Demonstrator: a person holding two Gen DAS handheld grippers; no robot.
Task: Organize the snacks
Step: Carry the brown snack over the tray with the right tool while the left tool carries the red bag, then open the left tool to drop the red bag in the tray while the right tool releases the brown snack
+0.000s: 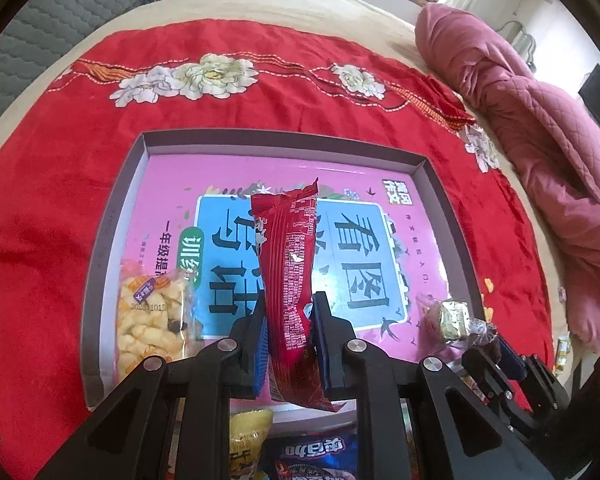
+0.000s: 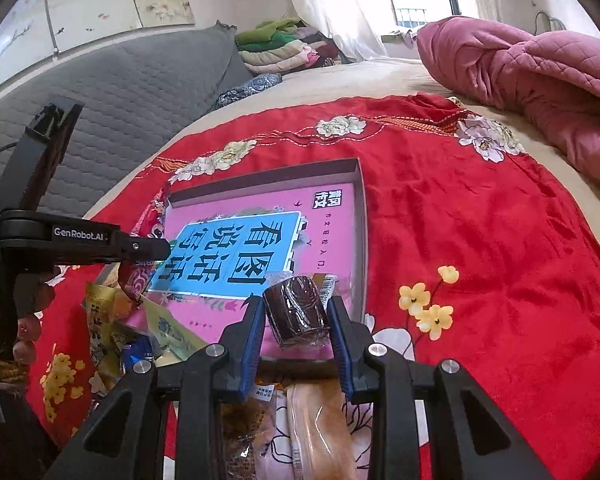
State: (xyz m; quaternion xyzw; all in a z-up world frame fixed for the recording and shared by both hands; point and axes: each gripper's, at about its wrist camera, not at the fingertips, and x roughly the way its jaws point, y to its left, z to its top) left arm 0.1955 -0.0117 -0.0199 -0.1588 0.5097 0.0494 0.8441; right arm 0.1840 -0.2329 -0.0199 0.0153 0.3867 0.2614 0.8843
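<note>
Red crinkled snack packet (image 1: 290, 280) (upright), brown wrapped cake (image 2: 298, 312), pink tray (image 1: 112, 216)

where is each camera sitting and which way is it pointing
Left wrist view: sits on the left claw, looks forward and down into the shallow box on the red cloth; its own fingers clamp a red snack packet, and the right claw shows low at right.
Right wrist view: sits on the right claw, looks down at the box's near corner; its fingers hold a brown wrapped snack, with the left claw at left.
Shared: box, cloth, pink quilt.
</note>
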